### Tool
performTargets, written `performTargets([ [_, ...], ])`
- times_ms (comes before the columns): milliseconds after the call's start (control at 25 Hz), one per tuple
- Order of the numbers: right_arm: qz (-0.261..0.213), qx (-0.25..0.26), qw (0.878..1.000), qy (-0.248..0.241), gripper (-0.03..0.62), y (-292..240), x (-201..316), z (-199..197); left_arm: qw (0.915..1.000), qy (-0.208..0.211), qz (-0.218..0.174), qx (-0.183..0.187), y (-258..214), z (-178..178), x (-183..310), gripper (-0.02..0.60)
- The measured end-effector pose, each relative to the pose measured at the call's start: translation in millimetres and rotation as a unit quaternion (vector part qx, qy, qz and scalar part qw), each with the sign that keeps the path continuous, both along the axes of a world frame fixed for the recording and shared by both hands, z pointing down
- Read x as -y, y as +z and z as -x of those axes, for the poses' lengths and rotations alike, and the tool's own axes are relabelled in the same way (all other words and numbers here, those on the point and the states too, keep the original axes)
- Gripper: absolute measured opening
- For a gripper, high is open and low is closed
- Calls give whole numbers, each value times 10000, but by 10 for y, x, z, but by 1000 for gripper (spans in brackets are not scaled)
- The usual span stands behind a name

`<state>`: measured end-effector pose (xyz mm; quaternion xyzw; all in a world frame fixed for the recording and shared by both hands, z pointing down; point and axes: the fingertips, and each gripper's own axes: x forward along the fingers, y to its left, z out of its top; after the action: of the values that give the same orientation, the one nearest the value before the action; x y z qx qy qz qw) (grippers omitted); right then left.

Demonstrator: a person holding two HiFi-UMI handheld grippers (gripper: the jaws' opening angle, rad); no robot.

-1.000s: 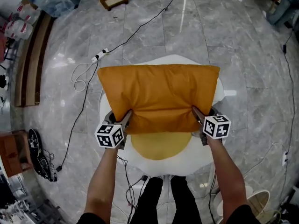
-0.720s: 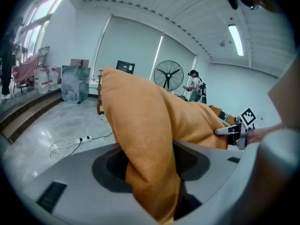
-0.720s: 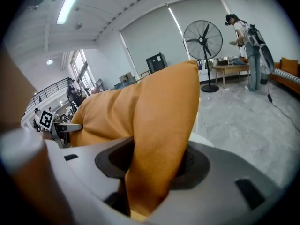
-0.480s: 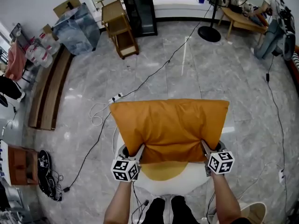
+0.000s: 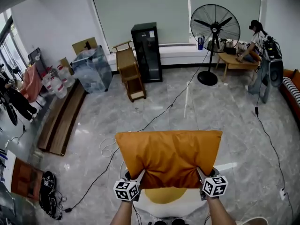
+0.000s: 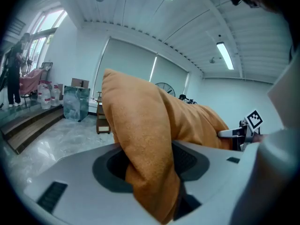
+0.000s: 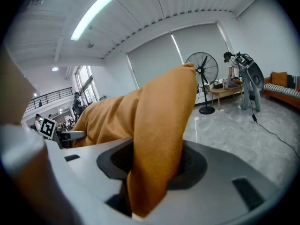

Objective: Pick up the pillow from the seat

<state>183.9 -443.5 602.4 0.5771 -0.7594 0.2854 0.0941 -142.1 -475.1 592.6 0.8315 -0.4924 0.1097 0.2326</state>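
Head view, looking down: an orange pillow [image 5: 168,158] is held in the air above a white seat [image 5: 185,206] that has a round yellow pad [image 5: 161,195] on it. The pillow is spread wide and nearly flat, gripped along the edge nearest the person. The left gripper [image 5: 139,176] holds the pillow's near left corner, over the seat's left side. Its jaws are partly closed, with the pads pressed into a thick fold of orange fabric. The right gripper [image 5: 198,174] holds the near right corner, over the seat's right side. Its jaws have just been closing further, and a bunched fold of the pillow fills the gap between them. Grey marble floor [image 5: 234,125] surrounds the seat. Far beyond the seat stand a black cabinet [image 5: 146,53], a wooden stool [image 5: 131,74] to its left, and a standing fan [image 5: 214,22] to its right
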Motion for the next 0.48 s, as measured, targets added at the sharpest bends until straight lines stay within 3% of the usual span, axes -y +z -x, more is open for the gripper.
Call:
performTargets([
  [480, -1044, -271, 9940, 162, 186, -1181, -289, 51, 9950, 42, -990, -131, -1114, 58, -274, 245],
])
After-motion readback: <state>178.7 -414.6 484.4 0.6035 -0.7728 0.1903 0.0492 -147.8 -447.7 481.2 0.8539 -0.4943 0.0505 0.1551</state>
